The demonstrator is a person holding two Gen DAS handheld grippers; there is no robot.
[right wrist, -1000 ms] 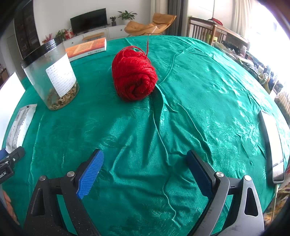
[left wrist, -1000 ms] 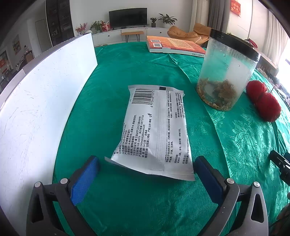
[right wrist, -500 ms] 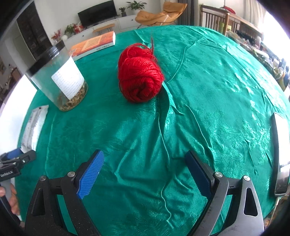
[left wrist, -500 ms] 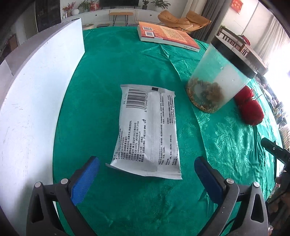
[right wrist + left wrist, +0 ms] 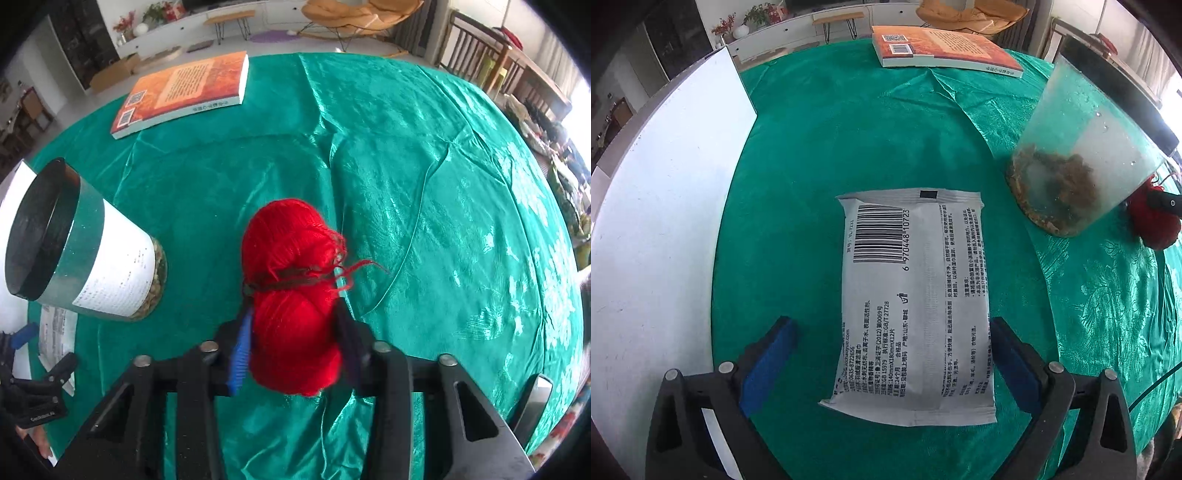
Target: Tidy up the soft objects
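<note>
A white wet-wipe packet (image 5: 912,302) lies flat on the green tablecloth, barcode side up. My left gripper (image 5: 890,325) points steeply down and straddles the packet's near half. Its jaws are closing, with the right blue pad (image 5: 1012,362) at the packet's edge and the left pad (image 5: 768,362) still apart from it. A red yarn ball (image 5: 291,236) with a dark band around its middle sits between the closing jaws of my right gripper (image 5: 293,321), whose pads press its near half from both sides. The yarn ball (image 5: 1152,225) also shows behind the jar in the left wrist view.
A clear jar (image 5: 1078,162) with a black lid and brown contents stands between packet and yarn. An orange book (image 5: 184,92) lies at the table's far side. A white board (image 5: 657,240) stands along the left. A flat dark device (image 5: 535,398) lies near the right edge.
The left gripper moved forward over the packet and its jaws narrowed slightly. The right gripper travelled to the yarn ball and closed onto it from wide open.
</note>
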